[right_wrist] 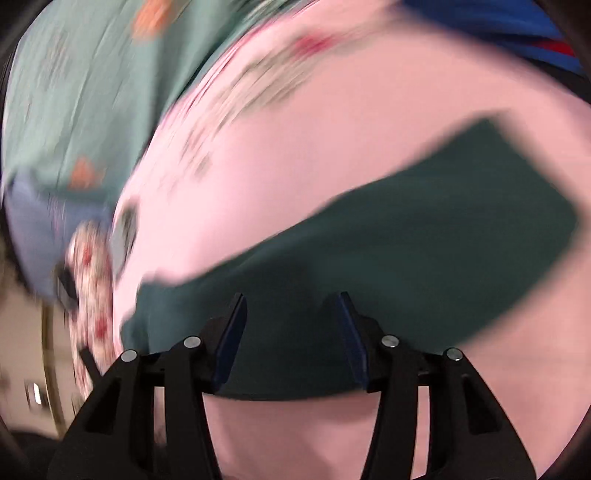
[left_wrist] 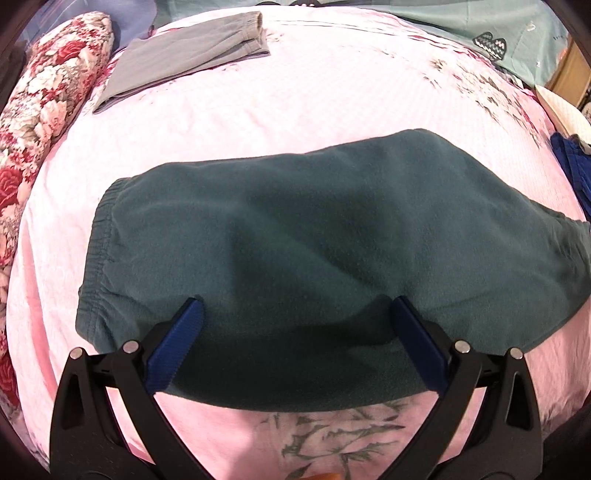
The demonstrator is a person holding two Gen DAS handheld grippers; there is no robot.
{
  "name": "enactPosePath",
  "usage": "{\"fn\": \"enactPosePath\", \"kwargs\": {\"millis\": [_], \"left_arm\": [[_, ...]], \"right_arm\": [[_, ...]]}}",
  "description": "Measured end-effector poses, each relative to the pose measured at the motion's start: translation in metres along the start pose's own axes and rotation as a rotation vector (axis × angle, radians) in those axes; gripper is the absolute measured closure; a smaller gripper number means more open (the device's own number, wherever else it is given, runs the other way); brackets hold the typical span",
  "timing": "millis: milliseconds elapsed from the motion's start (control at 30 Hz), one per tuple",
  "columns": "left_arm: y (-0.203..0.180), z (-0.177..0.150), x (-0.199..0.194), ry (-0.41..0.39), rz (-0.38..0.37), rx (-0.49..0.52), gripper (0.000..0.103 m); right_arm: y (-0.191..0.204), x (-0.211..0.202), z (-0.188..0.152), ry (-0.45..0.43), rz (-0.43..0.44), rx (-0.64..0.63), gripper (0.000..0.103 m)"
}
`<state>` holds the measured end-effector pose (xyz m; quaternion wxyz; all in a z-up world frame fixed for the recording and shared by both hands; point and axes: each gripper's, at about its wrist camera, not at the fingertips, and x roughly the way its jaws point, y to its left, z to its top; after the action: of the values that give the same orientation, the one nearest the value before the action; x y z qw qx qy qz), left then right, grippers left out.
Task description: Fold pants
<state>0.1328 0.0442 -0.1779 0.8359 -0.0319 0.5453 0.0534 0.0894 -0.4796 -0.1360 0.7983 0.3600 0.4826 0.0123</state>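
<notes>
Dark green fleece pants (left_wrist: 314,240) lie folded on the pink bedspread (left_wrist: 295,92), elastic waistband at the left. My left gripper (left_wrist: 295,314) is open, its blue-padded fingers (left_wrist: 184,332) spread wide over the near edge of the pants, holding nothing. The right wrist view is blurred by motion. There the pants (right_wrist: 406,258) lie across the bed, and my right gripper (right_wrist: 291,306) is open over their near edge, with nothing between the pads.
Folded grey pants (left_wrist: 192,51) lie at the far left of the bed. A red floral quilt (left_wrist: 44,110) runs along the left edge. A teal sheet (left_wrist: 480,26) is at the back and blue cloth (left_wrist: 572,166) at the right edge.
</notes>
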Motion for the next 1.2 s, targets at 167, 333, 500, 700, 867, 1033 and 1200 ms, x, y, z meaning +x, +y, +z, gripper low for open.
{"fn": "enactPosePath", "kwargs": {"millis": [167,333,500,700,867,1033,1200], "left_arm": [[0.002,0.005,-0.004,0.052,0.029,-0.064,0.002],[-0.010,0.005,-0.018,0.057,0.047,-0.074,0.002],[-0.037,0.001,-0.030,0.046,0.053,-0.016,0.002],[-0.062,-0.004,-0.044,0.028,0.072,0.051,0.002],[-0.060,-0.006,-0.051,0.029,0.089,0.036,0.002],[-0.044,-0.003,-0.061,0.011,0.101,0.005,0.002],[-0.021,0.002,-0.070,-0.017,0.116,-0.043,0.002]], "right_arm": [[-0.083,-0.051,0.005,-0.198,-0.075,0.261,0.051],[-0.098,-0.043,0.009,-0.150,-0.191,0.197,0.051],[-0.096,-0.027,0.012,-0.165,-0.228,0.143,0.052],[-0.093,-0.019,0.017,-0.154,-0.168,0.142,0.089],[-0.086,-0.030,0.015,-0.210,-0.140,0.158,0.094],[-0.017,-0.054,0.018,-0.312,-0.105,-0.021,0.095],[0.111,-0.048,-0.014,-0.354,-0.060,-0.438,0.095]]}}
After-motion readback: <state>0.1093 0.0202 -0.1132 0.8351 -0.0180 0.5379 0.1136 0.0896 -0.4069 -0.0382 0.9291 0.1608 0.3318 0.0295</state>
